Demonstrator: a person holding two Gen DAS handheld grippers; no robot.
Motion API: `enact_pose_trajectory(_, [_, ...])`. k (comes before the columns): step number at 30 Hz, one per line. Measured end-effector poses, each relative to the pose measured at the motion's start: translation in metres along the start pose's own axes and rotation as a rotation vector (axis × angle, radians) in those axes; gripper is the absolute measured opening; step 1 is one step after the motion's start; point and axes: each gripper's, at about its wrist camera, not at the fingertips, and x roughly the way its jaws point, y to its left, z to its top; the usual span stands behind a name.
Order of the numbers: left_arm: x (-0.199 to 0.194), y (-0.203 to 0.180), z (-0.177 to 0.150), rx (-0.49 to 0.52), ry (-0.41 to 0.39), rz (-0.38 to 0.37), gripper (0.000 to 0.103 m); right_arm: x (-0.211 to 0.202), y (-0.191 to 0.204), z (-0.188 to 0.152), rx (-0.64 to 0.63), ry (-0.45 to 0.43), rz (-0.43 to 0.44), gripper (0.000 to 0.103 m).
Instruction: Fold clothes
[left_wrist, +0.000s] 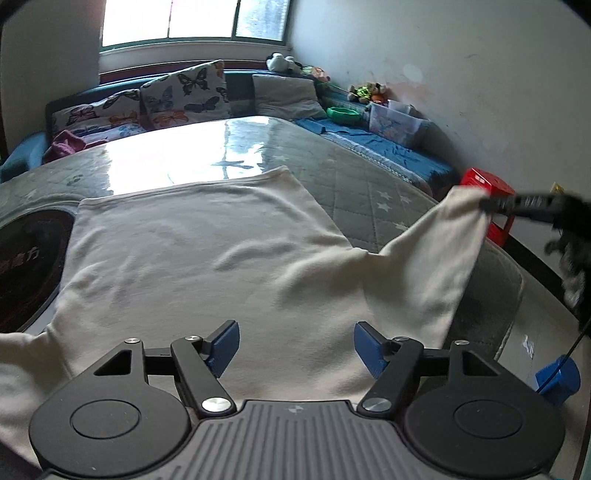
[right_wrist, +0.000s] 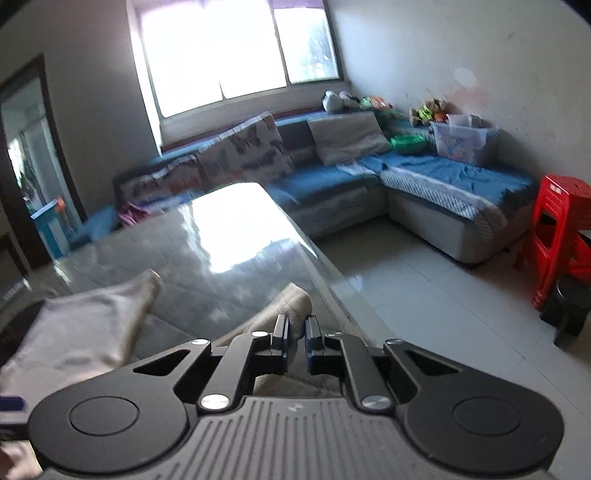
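Cream shirt (left_wrist: 207, 251) lies flat on tabletop (left_wrist: 369, 192), body spread near-centre, right sleeve (left_wrist: 436, 258) lifted off right edge. Your right claw (right_wrist: 295, 328) pressed together, pinching sleeve cuff. Your left claw (left_wrist: 295, 347) spread, hovering over near hem, gripping nothing. Step, as judged: fold sleeve inward across body. Keep pinch firm, carry cuff leftward low, lay it flat without dragging body; left claw could pin near hem. Count: one shirt, two claws, one tabletop, one red stool (right_wrist: 557, 236) far right.
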Motion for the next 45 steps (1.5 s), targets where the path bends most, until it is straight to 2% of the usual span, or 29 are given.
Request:
enact_pose_trajectory(6, [0.010,-0.010,-0.004,0.036,0.017,-0.017,0.072,-0.036,0.024,0.025,-0.031,-0.070,0.135,0.007])
enact_pose_trajectory(9, [0.007,-0.006,-0.006,0.024,0.017,-0.012,0.072,-0.049,0.054,0.039,-0.083,-0.092,0.234,0.007])
enact_pose_trajectory(14, [-0.021,0.023,-0.010,-0.042,-0.041,0.038,0.073,-0.051,0.112,0.053,-0.181,-0.082,0.400,0.007])
enact_pose_trajectory(19, [-0.050,0.060,-0.022,-0.124,-0.080,0.123,0.074,-0.036,0.185,0.050,-0.310,-0.015,0.547,0.007])
enact_pose_trajectory(22, [-0.063,0.079,-0.031,-0.180,-0.090,0.166,0.074,-0.024,0.221,0.041,-0.368,0.041,0.606,0.007])
enact_pose_trajectory(26, [-0.073,0.097,-0.043,-0.237,-0.088,0.207,0.074,-0.005,0.263,0.011,-0.433,0.148,0.673,0.007])
enact_pose_trajectory(28, [-0.076,0.102,-0.046,-0.254,-0.089,0.218,0.074,0.003,0.276,0.002,-0.447,0.198,0.702,0.011])
enact_pose_trajectory(30, [-0.077,0.104,-0.047,-0.260,-0.092,0.224,0.074,0.005,0.278,-0.002,-0.451,0.212,0.710,0.019])
enact_pose_trajectory(33, [-0.079,0.107,-0.045,-0.265,-0.097,0.229,0.074,0.006,0.272,-0.001,-0.458,0.214,0.700,0.019])
enact_pose_trajectory(36, [-0.080,0.105,-0.042,-0.264,-0.109,0.231,0.074,0.006,0.256,0.001,-0.471,0.218,0.649,0.019])
enact_pose_trajectory(40, [-0.080,0.095,-0.037,-0.236,-0.137,0.196,0.070,0.018,0.230,-0.014,-0.527,0.266,0.542,0.019])
enact_pose_trajectory(42, [-0.075,0.088,-0.035,-0.213,-0.136,0.170,0.053,0.025,0.220,-0.026,-0.550,0.285,0.491,0.019])
enact_pose_trajectory(43, [-0.071,0.086,-0.034,-0.205,-0.132,0.160,0.050,0.029,0.215,-0.031,-0.552,0.295,0.472,0.019])
enact_pose_trajectory(45, [-0.063,0.081,-0.031,-0.190,-0.126,0.141,0.034,0.035,0.208,-0.038,-0.546,0.305,0.444,0.019])
